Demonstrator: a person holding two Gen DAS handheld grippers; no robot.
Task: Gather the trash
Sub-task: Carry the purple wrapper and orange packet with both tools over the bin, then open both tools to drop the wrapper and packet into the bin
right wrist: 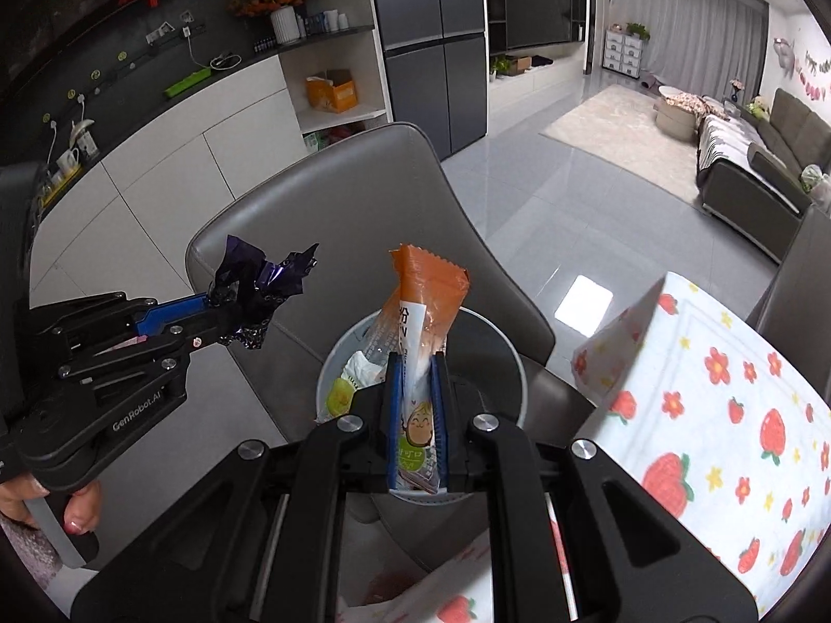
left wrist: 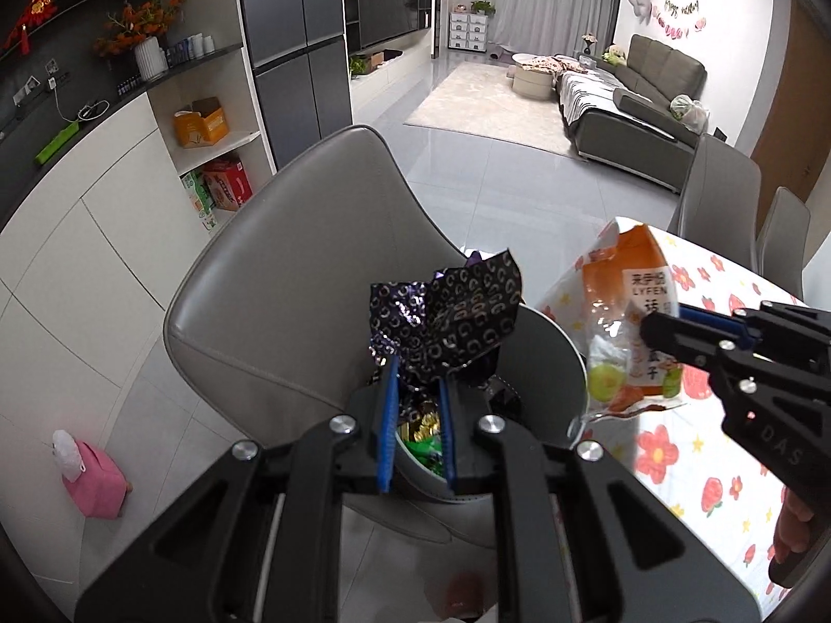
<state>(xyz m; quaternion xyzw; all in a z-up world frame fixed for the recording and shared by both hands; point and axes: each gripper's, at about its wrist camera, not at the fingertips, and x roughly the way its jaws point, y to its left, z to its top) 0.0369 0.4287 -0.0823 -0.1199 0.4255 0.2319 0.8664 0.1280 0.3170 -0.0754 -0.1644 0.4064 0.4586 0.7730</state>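
Both grippers are loaded right now. The left gripper [left wrist: 415, 425] has its blue pads pinched narrow on a crumpled black-and-purple foil wrapper [left wrist: 457, 322], and the right gripper [right wrist: 415, 415] is clamped on an orange-and-white plastic snack packet [right wrist: 423, 311] standing upright between its fingers. Both pieces hang over or just beside the round grey bin [right wrist: 511, 363] sitting on the seat of a grey leather chair [right wrist: 332, 207], next to the table with the white strawberry-print tablecloth [right wrist: 727, 389].

What could go wrong: the packet is tall and light (most of it sticks up above the pads), so if it's let go while off-centre it could catch the rim and flop onto the seat or floor. The foil wrapper looks to sit nearer the bin's left edge in the right wrist view, so it could miss on that side. The two grippers are also near each other and could bump.

Count: two grippers, two held pieces of trash, one bin with a few wrappers already inside, one chair under it.
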